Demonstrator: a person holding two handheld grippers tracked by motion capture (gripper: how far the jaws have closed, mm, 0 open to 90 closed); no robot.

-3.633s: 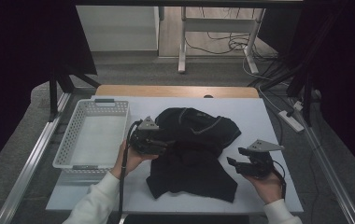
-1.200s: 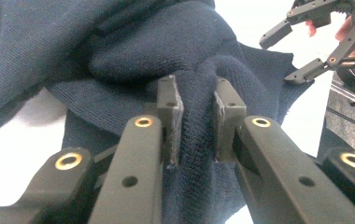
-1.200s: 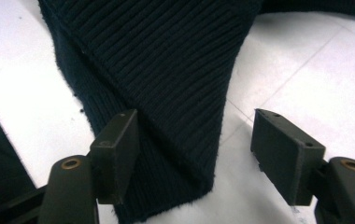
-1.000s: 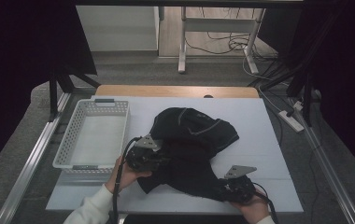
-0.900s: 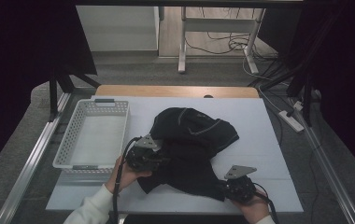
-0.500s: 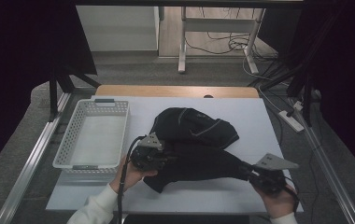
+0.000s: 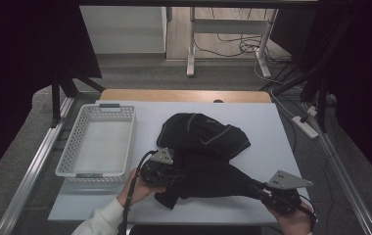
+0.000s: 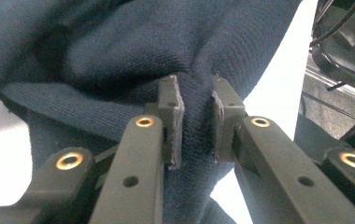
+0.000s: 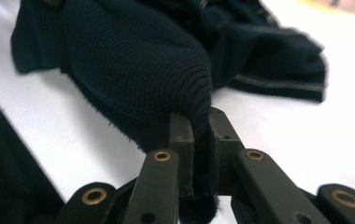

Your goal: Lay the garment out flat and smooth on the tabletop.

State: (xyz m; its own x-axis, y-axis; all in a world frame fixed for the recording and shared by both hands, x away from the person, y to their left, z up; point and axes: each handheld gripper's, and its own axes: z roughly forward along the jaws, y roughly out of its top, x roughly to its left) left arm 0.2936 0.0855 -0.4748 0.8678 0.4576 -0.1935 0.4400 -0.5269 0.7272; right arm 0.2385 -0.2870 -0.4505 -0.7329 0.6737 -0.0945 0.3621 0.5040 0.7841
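Beside the basket (image 7: pixel 98 147), we pinch the sweater (image 7: pixel 201 147) in both grippers (image 7: pixel 174 172) (image 7: pixel 262 190), pulling gently apart to flatten it.

Setting: laboratory recording bay. Evidence: white work table (image 7: pixel 125 205) with wooden back edge, enclosed by black curtains (image 7: pixel 22 58); aluminium rail (image 7: pixel 27 176) on grey carpet; power strip (image 7: pixel 305 126) and loose cables (image 7: pixel 243 46) on floor; bare desk legs (image 7: pixel 190 41) behind; white perforated basket (image 7: pixel 98 147).

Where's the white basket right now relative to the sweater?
In the high view the white basket sits on the table's left side, just left of the dark sweater and beyond the left gripper.
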